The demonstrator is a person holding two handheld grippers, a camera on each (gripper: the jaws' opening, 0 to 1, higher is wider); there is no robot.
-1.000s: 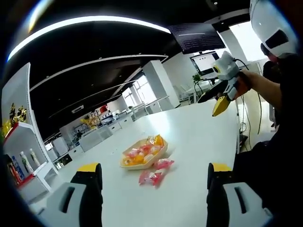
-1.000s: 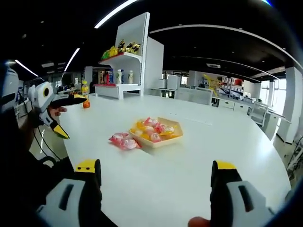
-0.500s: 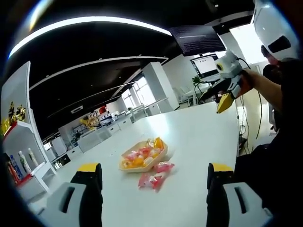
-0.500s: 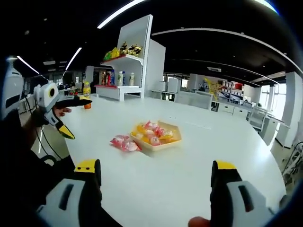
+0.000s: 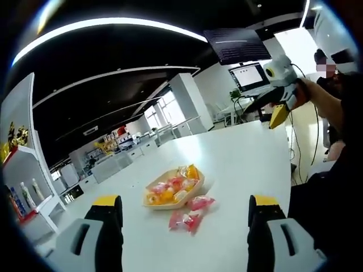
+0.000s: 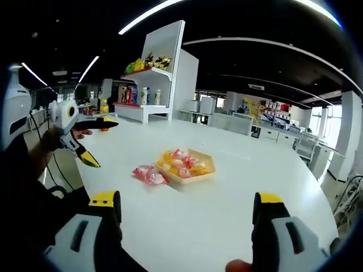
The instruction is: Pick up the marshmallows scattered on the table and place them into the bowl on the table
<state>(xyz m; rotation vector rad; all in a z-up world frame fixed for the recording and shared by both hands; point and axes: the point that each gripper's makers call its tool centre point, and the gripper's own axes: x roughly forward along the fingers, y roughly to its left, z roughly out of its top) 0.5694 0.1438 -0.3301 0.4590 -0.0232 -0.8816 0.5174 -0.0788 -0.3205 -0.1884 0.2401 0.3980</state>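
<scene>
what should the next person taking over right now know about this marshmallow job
Left hand-held gripper: open, empty, raised off the white table.
Right hand-held gripper: open, empty, also raised.
Bowl: mid-table, already holding wrapped marshmallows.
Loose marshmallows: a small cluster of pink packets on the table right beside the bowl, on its near-left side in the right gripper view.
Done: most sweets are in the bowl.
Left: pick up that loose cluster and drop it in.
</scene>
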